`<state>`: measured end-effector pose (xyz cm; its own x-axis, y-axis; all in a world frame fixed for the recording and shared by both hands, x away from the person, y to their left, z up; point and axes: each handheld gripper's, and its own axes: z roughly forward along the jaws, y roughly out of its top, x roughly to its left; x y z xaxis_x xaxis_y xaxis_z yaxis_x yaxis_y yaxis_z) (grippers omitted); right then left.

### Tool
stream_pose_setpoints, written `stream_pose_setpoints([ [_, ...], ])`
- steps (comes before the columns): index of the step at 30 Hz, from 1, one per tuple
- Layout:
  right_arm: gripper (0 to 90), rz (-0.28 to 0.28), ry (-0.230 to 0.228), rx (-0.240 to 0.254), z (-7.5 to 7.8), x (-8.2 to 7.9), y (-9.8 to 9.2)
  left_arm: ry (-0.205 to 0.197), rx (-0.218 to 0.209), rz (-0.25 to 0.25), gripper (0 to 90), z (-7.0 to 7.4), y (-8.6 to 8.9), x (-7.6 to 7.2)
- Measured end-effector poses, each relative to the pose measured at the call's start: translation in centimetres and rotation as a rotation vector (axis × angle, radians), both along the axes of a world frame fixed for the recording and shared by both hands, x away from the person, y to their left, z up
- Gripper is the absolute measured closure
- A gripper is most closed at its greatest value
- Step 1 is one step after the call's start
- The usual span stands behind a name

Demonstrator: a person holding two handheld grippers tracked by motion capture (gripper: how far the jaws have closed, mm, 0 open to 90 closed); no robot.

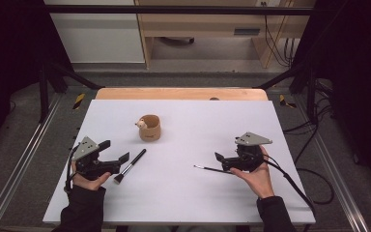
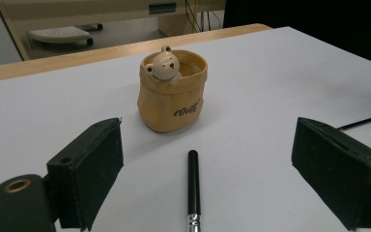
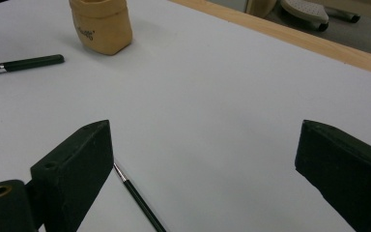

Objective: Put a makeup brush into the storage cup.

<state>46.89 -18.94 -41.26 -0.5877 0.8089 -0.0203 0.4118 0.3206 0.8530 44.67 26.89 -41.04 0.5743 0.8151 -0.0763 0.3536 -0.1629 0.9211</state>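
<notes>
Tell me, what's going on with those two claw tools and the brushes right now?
Left gripper open, thick brush lying between its jaws. Right gripper open beside thin brush. Bear cup upright, nothing blocking.

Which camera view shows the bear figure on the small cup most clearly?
The left gripper view: the bear figure faces the camera, peeking over the rim of the cup. In the high view it is a small pale blob at the rim. In the right gripper view the cup's top is cropped.

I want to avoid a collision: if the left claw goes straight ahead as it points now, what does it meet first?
The left claw is open, with the black brush lying on the table between its jaws. Straight ahead, it would probably reach the bear cup first, though depth is hard to judge.
</notes>
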Motion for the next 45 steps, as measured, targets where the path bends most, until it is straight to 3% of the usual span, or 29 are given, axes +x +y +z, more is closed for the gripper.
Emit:
stream_pose_setpoints([
  [11,8.5,0.026,0.060,-0.071,-1.3,0.4,0.7,0.003,0.007,-0.011,10.4,0.0,-0.1,0.0],
  [23,11.7,0.042,0.110,-0.114,-2.6,0.6,1.6,-0.001,0.009,-0.017,10.3,0.0,-0.2,-0.1],
  [33,22.2,0.076,0.164,-0.136,-4.1,0.8,2.5,0.001,0.012,-0.023,10.4,0.0,-0.4,-0.1],
  [45,32.1,0.114,0.191,-0.160,-5.0,1.0,3.3,0.003,0.019,-0.030,10.5,-0.1,-0.4,0.0],
])
